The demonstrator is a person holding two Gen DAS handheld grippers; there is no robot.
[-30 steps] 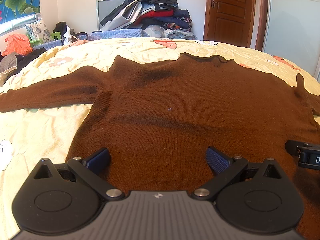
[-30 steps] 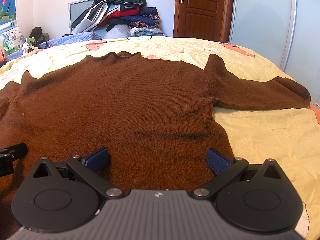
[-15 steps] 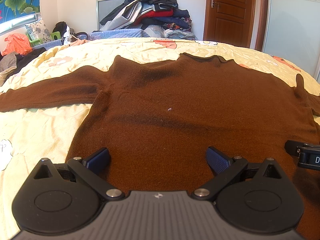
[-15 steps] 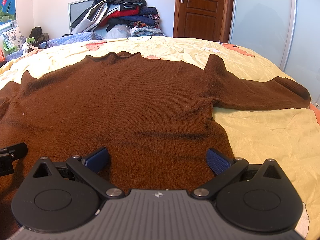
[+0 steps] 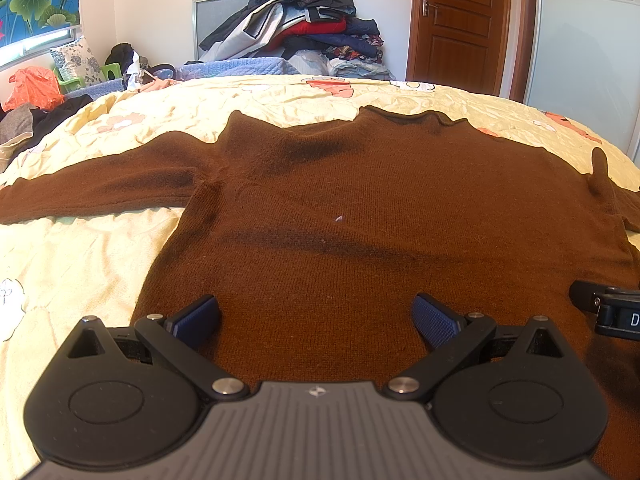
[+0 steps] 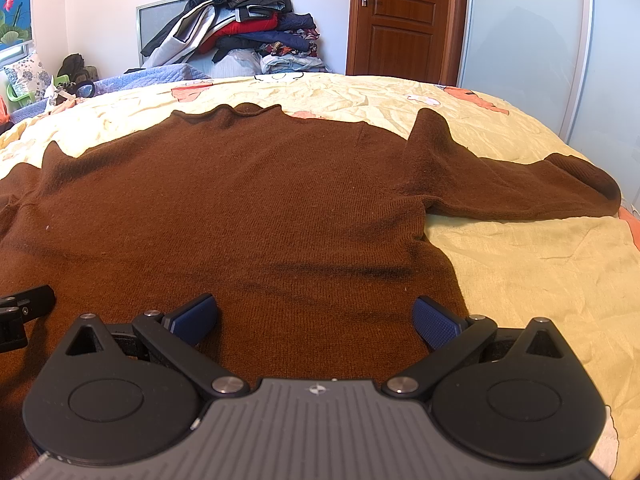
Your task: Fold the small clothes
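Observation:
A dark brown knitted sweater [image 5: 360,208] [image 6: 240,192] lies flat on the bed, neck away from me and both sleeves spread sideways. My left gripper [image 5: 316,318] hovers open over the lower left part of its body, blue pads wide apart with nothing between them. My right gripper [image 6: 316,318] is open over the lower right part near the side seam. The right sleeve [image 6: 520,188] runs out to the right; the left sleeve [image 5: 92,188] runs out to the left. The hem is hidden under the grippers.
The pale yellow patterned bedspread [image 6: 540,272] [image 5: 72,272] surrounds the sweater. A heap of clothes [image 5: 304,28] is stacked behind the bed, beside a wooden door [image 5: 460,24]. More clutter [image 5: 36,96] lies at the far left. A sliding wardrobe panel [image 6: 528,40] stands at the right.

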